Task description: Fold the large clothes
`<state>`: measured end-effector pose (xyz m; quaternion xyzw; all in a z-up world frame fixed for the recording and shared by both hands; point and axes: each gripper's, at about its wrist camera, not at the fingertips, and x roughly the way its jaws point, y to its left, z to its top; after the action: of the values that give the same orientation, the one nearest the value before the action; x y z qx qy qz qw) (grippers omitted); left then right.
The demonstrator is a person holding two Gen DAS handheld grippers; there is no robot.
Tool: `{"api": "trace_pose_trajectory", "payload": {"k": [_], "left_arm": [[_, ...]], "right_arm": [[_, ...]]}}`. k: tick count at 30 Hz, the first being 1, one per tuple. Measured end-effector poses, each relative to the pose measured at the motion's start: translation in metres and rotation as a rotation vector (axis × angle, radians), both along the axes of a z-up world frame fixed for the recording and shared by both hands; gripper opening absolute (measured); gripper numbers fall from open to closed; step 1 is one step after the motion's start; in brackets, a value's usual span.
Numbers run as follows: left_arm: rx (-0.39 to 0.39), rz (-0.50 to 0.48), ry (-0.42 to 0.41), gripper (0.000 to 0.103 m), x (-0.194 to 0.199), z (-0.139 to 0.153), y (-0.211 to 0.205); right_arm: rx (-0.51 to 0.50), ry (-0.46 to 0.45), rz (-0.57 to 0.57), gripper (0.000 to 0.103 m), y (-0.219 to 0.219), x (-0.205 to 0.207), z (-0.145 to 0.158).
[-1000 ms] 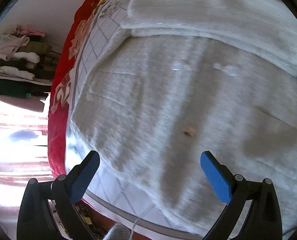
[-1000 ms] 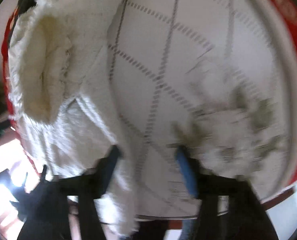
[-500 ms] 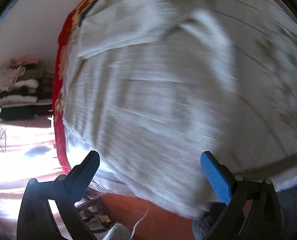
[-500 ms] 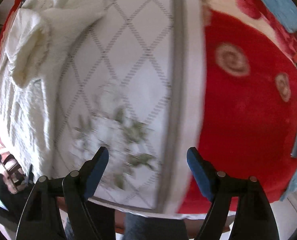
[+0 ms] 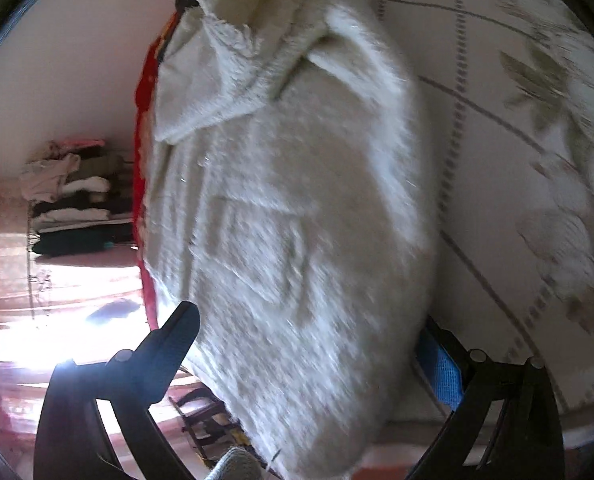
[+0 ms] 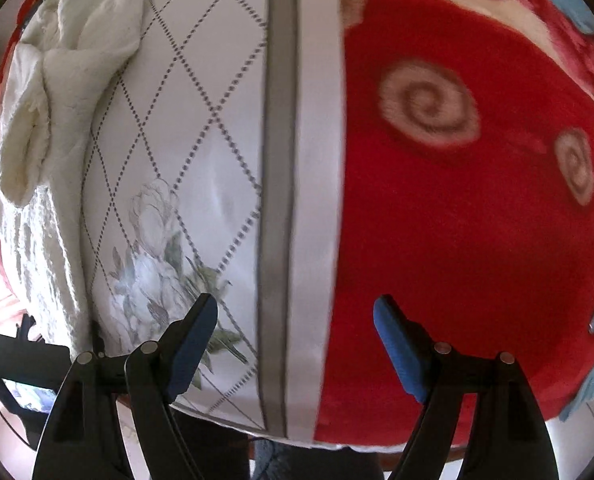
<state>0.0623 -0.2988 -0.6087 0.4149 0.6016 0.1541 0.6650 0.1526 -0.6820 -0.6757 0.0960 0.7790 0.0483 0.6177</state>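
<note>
Left wrist view: white fleece garment point(image 5: 297, 208) along bed's left edge, long axis running away, between wide-open, empty left gripper point(image 5: 309, 352); right gripper point(image 6: 295, 344) open, empty, farther off over bedspread point(image 6: 201, 128).

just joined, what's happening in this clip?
A person with a gripper in each hand is folding a fluffy white garment laid out on a bed. The left gripper is open, its fingers straddling the garment's near end without visibly pinching it. The right gripper is open and empty, over the white quilted cover and red blanket, with the garment off to its left. A stack of folded clothes sits in the background.
</note>
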Motion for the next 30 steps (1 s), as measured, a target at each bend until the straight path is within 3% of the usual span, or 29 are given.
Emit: {"api": "trace_pose_trajectory", "payload": {"k": [5, 8, 11, 14, 17, 19, 22, 25, 27, 28, 30], "left_arm": [[0.060, 0.052, -0.028, 0.103, 0.028, -0.002, 0.024], [0.057, 0.105, -0.037, 0.103, 0.039, 0.005, 0.035], [0.025, 0.159, -0.051, 0.103, 0.047, 0.019, 0.046], [0.001, 0.185, -0.079, 0.102, 0.050, 0.037, 0.055], [-0.041, 0.201, -0.093, 0.081, 0.055, 0.049, 0.063], [-0.077, 0.207, -0.088, 0.053, 0.059, 0.054, 0.066], [-0.135, 0.218, -0.073, 0.026, 0.065, 0.057, 0.066], [-0.170, 0.234, -0.079, 0.024, 0.067, 0.063, 0.063], [-0.189, 0.247, -0.075, 0.024, 0.068, 0.065, 0.064], [-0.197, 0.250, -0.072, 0.023, 0.068, 0.066, 0.064], [-0.208, 0.249, -0.069, 0.023, 0.067, 0.066, 0.062]], "right_arm": [[0.041, 0.012, -0.005, 0.085, 0.019, 0.031, -0.026], [0.119, 0.035, -0.079, 0.088, 0.021, 0.043, -0.040], [0.213, 0.032, -0.164, 0.088, 0.010, 0.057, -0.034], [0.281, -0.037, -0.220, 0.088, 0.005, 0.069, -0.010], [0.417, -0.049, -0.296, 0.088, 0.009, 0.080, -0.005], [0.482, -0.018, -0.357, 0.088, 0.020, 0.085, -0.018], [0.512, 0.043, -0.419, 0.088, 0.030, 0.096, -0.021], [0.427, -0.020, -0.401, 0.088, 0.032, 0.098, 0.019], [0.416, -0.111, -0.411, 0.088, 0.023, 0.098, 0.060], [0.457, -0.149, -0.419, 0.088, 0.019, 0.099, 0.075], [0.565, -0.131, -0.419, 0.088, 0.023, 0.104, 0.081]]}}
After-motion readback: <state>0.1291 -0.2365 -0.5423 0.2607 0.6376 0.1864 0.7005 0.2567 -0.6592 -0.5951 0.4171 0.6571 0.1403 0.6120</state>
